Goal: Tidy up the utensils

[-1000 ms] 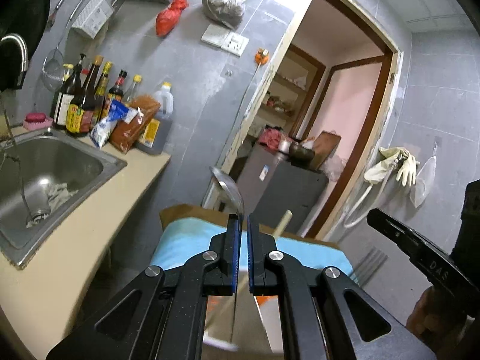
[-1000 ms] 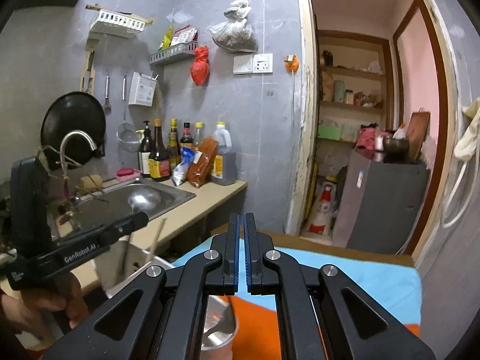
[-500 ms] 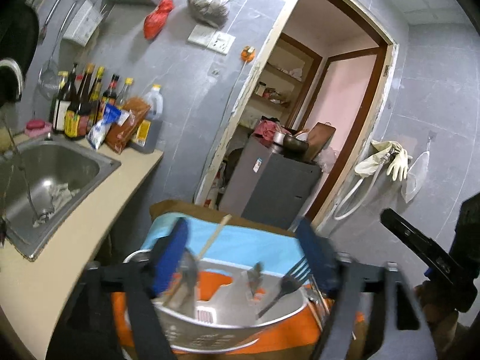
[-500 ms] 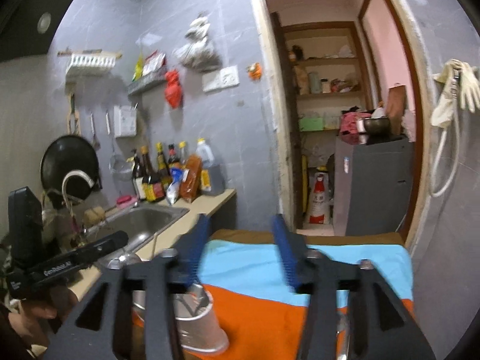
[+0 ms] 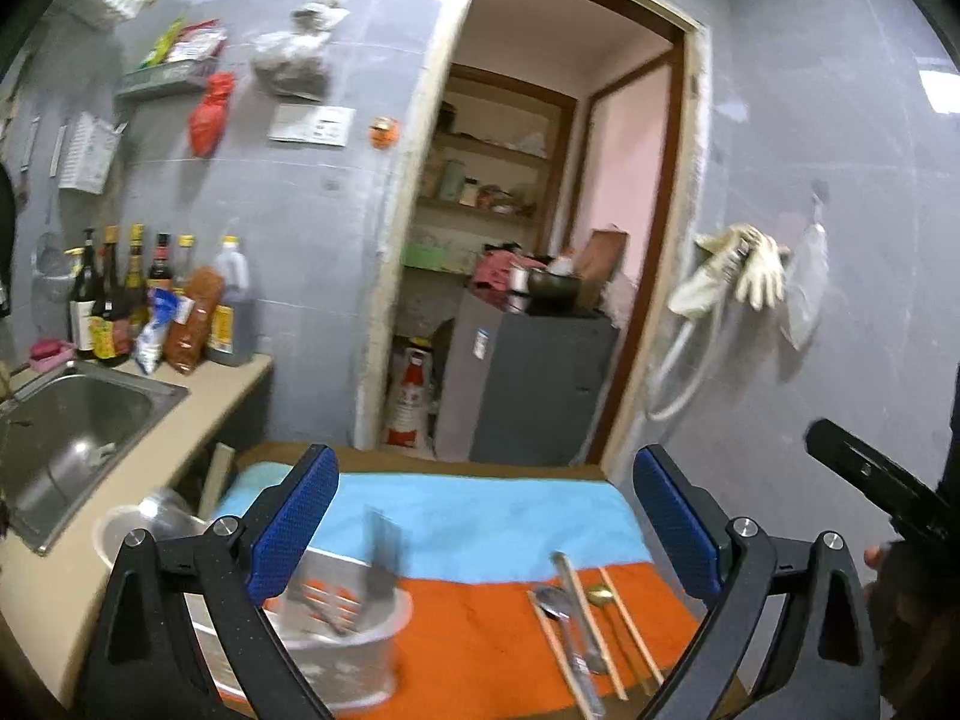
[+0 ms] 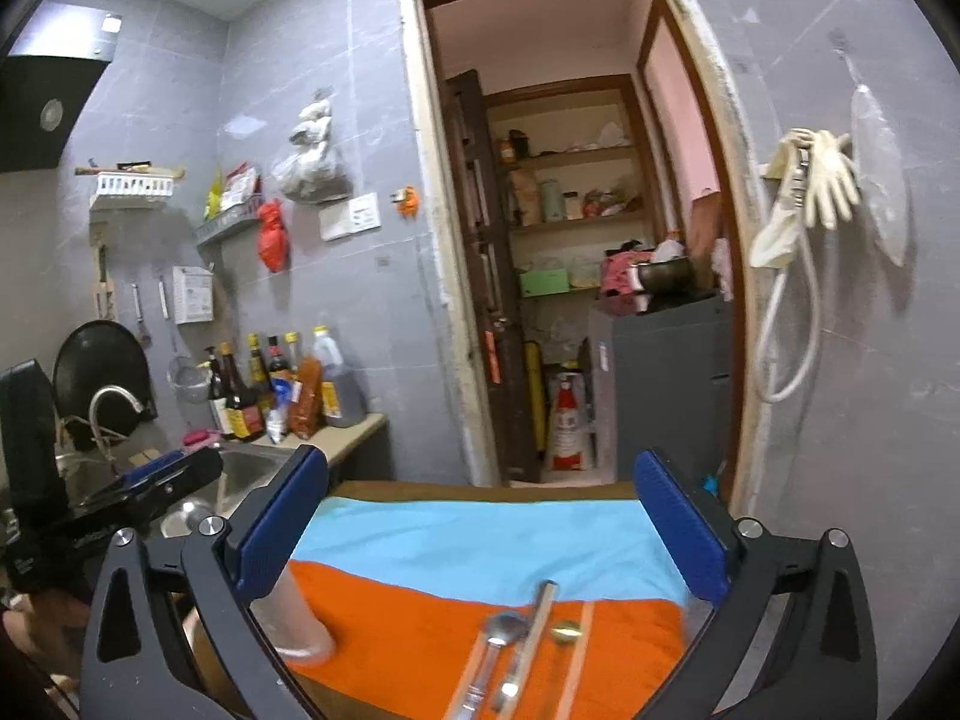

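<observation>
Left wrist view: the left tongs point(image 5: 486, 531) stand wide apart, gripping nothing. Beneath their left finger a metal utensil holder point(image 5: 354, 642) sits at the left edge of the counter point(image 5: 480, 516), on its orange-and-blue cloth, with utensils upright inside, blurred. A spoon point(image 5: 555, 600) and chopsticks point(image 5: 624, 618) lie side by side near the right edge.

Right wrist view: the right tongs point(image 6: 480, 531) are likewise spread, empty. The spoon point(image 6: 501, 630) and neighbouring utensils lie on the orange cloth at the near edge; the holder point(image 6: 294, 618) stands left, partly hidden.
</observation>
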The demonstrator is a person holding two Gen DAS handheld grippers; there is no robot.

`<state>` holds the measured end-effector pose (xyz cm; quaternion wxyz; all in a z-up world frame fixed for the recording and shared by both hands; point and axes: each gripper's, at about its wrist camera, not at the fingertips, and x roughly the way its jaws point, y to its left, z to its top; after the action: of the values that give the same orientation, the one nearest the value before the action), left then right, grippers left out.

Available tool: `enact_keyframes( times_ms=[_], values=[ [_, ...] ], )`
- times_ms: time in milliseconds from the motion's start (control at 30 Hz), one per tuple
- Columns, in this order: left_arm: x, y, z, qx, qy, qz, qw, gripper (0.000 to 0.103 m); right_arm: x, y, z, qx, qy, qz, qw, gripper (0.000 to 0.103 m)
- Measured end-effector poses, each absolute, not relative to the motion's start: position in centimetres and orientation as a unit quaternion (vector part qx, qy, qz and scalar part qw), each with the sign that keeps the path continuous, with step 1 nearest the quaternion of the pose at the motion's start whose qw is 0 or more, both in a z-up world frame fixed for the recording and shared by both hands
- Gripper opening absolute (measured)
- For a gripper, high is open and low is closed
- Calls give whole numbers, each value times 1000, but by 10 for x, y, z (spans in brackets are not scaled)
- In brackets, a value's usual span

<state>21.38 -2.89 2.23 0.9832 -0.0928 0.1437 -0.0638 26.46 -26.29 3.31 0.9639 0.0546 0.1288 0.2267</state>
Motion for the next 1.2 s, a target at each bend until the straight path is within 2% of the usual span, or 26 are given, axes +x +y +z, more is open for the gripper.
enact_keyframes(
  times_ms=[233,533,600,667,767,833,900,1000,1100,1200],
  values=[
    [225,-86,-6,-73,190,-95,974,96,276,-305,8,43,161,197,966,103],
    [255,-122,-72,-68,305,-79,947,96,306,-336,-53,55,253,191,947,102],
    [263,-121,-84,-73,326,-73,940,96,312,-337,-69,61,278,196,938,98],
    [272,-117,-95,-86,343,-69,933,96,318,-334,-83,65,301,203,930,86],
    [281,-109,-106,-102,360,-58,926,95,329,-325,-103,57,336,212,916,79],
    [288,-105,-112,-104,374,-52,920,90,335,-318,-115,52,357,219,906,72],
    [297,-104,-121,-99,397,-47,911,76,341,-311,-125,41,373,225,899,67],
    [307,-98,-134,-109,426,-51,896,64,348,-302,-135,35,391,233,890,56],
    [313,-93,-142,-123,445,-54,885,56,354,-295,-143,30,404,238,883,49],
    [316,-91,-141,-124,445,-61,885,55,359,-289,-148,28,415,245,875,40]
  ],
)
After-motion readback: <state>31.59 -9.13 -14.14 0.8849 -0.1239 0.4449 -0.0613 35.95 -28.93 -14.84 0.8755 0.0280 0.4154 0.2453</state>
